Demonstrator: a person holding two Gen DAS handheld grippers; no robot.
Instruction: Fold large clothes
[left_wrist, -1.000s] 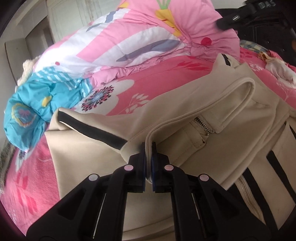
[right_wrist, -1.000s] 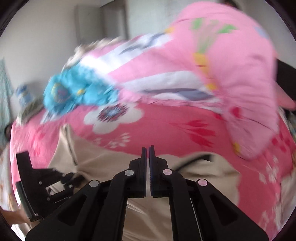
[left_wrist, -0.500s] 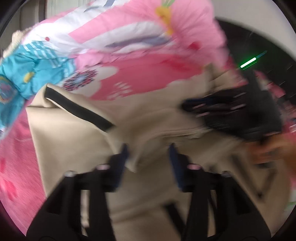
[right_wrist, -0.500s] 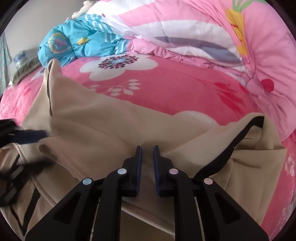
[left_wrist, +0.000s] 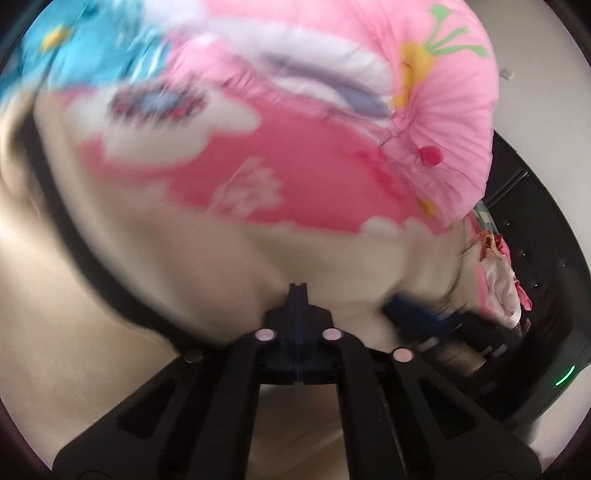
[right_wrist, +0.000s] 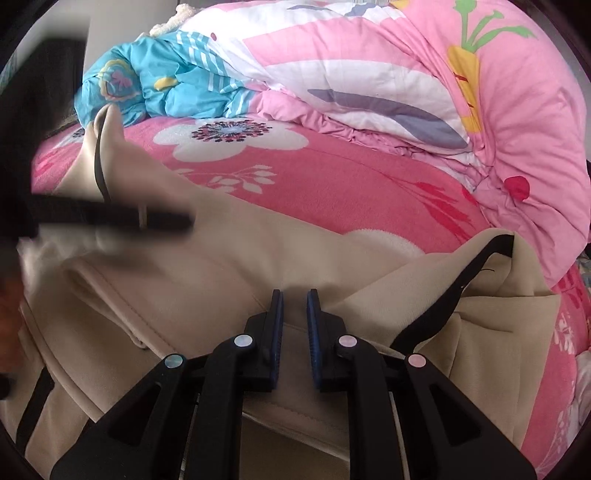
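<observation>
Your left gripper (left_wrist: 297, 291) had let go of the folded hem it was pinching a second earlier: its jaws sprang apart and then snapped fully together, with no cloth between them, low in the centre of a smeared frame. I judged that one fold had been laid down. Your right gripper (right_wrist: 295, 301) had dropped onto the beige, black-trimmed stretch-fabric garment (right_wrist: 207, 280); its jaws stood narrowly apart, straddling a raised crease without pinching it. The garment lay rumpled across the lower half of both views on the pink floral blanket (right_wrist: 332, 184), one black-edged corner (right_wrist: 495, 251) turned up at mid-right.
</observation>
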